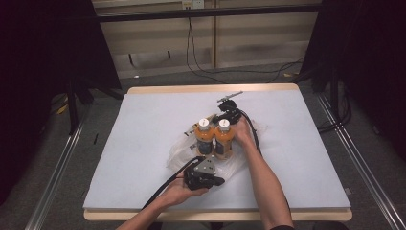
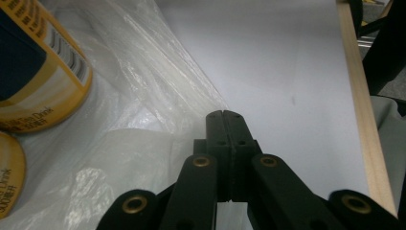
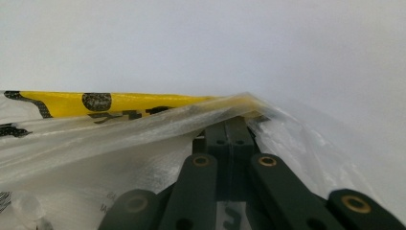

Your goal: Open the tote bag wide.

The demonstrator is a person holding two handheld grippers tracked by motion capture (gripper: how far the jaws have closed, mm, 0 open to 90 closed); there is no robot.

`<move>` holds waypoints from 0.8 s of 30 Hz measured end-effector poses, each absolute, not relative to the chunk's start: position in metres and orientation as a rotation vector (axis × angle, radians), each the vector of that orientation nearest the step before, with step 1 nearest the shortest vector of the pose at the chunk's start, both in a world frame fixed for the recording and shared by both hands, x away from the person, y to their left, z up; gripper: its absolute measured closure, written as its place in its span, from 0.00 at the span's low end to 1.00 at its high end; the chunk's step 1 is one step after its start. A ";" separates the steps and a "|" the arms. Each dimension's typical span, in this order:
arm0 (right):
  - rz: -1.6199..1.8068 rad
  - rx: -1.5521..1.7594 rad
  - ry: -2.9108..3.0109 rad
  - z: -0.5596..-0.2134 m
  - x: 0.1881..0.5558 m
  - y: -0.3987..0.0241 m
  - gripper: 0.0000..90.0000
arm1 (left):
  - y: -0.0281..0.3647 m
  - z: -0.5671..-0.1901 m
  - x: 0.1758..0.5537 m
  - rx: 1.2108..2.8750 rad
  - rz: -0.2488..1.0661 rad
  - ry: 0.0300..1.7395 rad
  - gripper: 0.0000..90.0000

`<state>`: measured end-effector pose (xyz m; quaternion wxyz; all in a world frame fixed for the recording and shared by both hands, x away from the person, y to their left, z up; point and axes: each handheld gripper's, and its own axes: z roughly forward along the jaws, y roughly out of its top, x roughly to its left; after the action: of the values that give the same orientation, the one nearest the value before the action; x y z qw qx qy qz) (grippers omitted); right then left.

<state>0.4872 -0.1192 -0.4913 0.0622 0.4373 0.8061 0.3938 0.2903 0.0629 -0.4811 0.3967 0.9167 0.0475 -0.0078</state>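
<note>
Two orange bottles point(image 1: 216, 138) with white caps are lying side by side at the centre of the high view, on a clear plastic bag point(image 1: 181, 152) spread over the pale table point(image 1: 143, 143). The right gripper point(image 1: 229, 114) is sitting just above the bottles in that frame, and in the right gripper view its jaws are pressed together on the bag's rim point(image 3: 230, 108), pinching the film where a yellow printed band point(image 3: 95, 103) is showing. The left gripper point(image 1: 218, 181) is resting just below the bottles in the high view; in the left gripper view its jaws are together with nothing between them, at the bag's edge point(image 2: 158, 96). The step in hand is probably getting the bottles bagged: the right pinch should be holding the rim taut and low while the left takes the opposite lip, so the mouth is opening rather than crumpling. On the bottle label point(image 2: 43, 72) at the upper left of the left gripper view, "Tea Drink" is faintly legible; the black marks on the yellow band are too distorted to read.
</note>
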 end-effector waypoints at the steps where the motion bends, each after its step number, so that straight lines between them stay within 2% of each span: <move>1: 1.197 1.325 2.430 -0.492 0.488 -0.119 1.00 | 0.063 -0.482 0.290 2.311 -0.026 0.119 1.00; 15: 1.183 1.359 2.358 -0.494 0.497 -0.107 1.00 | 0.066 -0.481 0.298 2.326 -0.039 0.150 1.00; 24: 1.223 1.340 2.400 -0.486 0.491 -0.113 1.00 | 0.068 -0.476 0.301 2.273 -0.089 0.196 1.00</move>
<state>0.4906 -0.1134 -0.4864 0.0664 0.4444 0.7960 0.4057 0.3009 0.0685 -0.4765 0.4162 0.9052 0.0780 -0.0353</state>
